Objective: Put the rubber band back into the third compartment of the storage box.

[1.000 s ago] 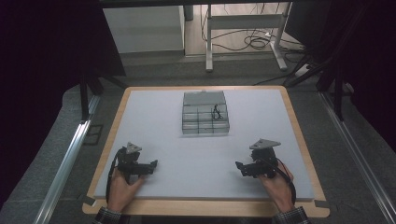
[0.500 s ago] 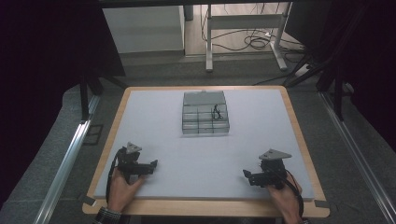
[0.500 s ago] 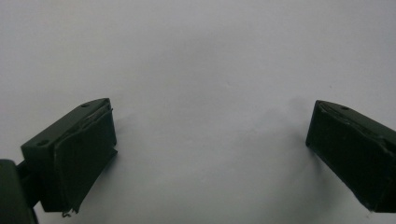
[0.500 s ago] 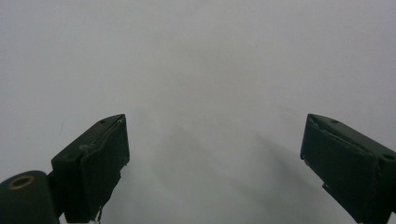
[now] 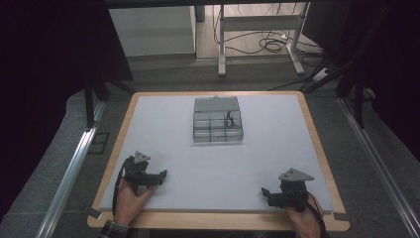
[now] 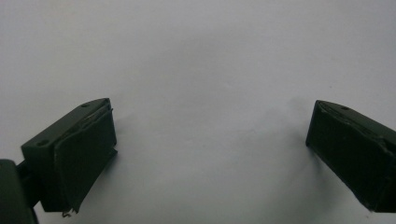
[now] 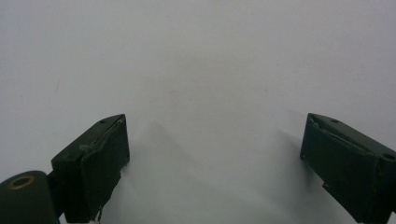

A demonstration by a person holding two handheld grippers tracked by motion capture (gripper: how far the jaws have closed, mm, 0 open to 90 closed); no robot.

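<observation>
A clear plastic compartment box (image 5: 218,126) stands on the white table mat (image 5: 218,163) toward the far middle, with a small dark item (image 5: 229,118) in one right-hand compartment. My left gripper (image 5: 162,175) rests near the front left, held by a hand, its jaws wide apart and open over bare mat (image 6: 210,130). Near the front right edge my right gripper (image 5: 266,193) is also open, jaws spread over bare mat (image 7: 212,140), pointing left. Neither gripper holds anything.
The mat lies on a wooden-rimmed table (image 5: 317,144). Beyond the far edge stand a white cabinet (image 5: 148,29) and a metal frame with cables (image 5: 257,39). An aluminium rail (image 5: 69,168) runs along the left side.
The right gripper has drawn back toward the front edge and slightly to the right. The left gripper has stayed where it was.
</observation>
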